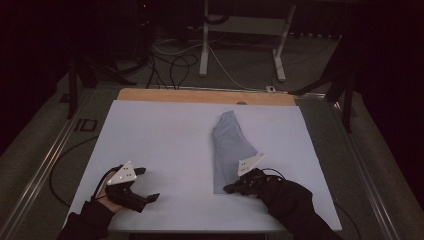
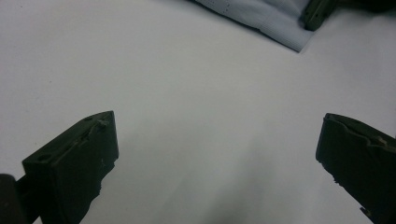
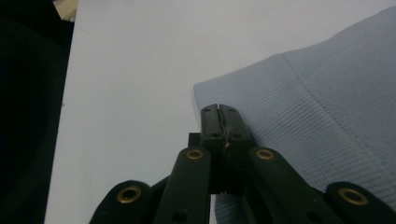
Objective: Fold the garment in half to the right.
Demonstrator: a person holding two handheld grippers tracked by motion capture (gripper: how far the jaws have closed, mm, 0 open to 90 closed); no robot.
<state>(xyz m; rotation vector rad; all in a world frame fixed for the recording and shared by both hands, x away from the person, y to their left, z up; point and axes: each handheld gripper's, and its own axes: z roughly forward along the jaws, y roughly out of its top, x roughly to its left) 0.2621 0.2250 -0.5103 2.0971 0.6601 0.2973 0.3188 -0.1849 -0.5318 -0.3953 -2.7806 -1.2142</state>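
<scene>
Dim floor with loose cables and white desk legs surrounds a table covered by a pale sheet, and on the right half of that sheet lies the folded light-blue cloth. It is a long, narrow piece of ribbed knit; its long axis runs from the near edge of the table away toward the far edge, leaning slightly, with the far end narrower and rumpled.

At its near end the right gripper sits at the cloth's near left corner. In the right gripper view the jaws are pressed fully together with their tips at the hem; whether a layer of fabric is pinched between them I cannot tell, since the pads meet with no gap and the cloth edge passes just beside and under them. The cloth stretches away from this gripper, ahead and to its right.

Farther out, the left gripper rests on bare sheet well apart from the cloth, jaws spread wide and empty. From its own camera the cloth's corner lies ahead and to the right. By my judgement the right hand is much the nearer, so any lift or fold begins there.

No brand, label or legible writing appears on the cloth or sheet.
</scene>
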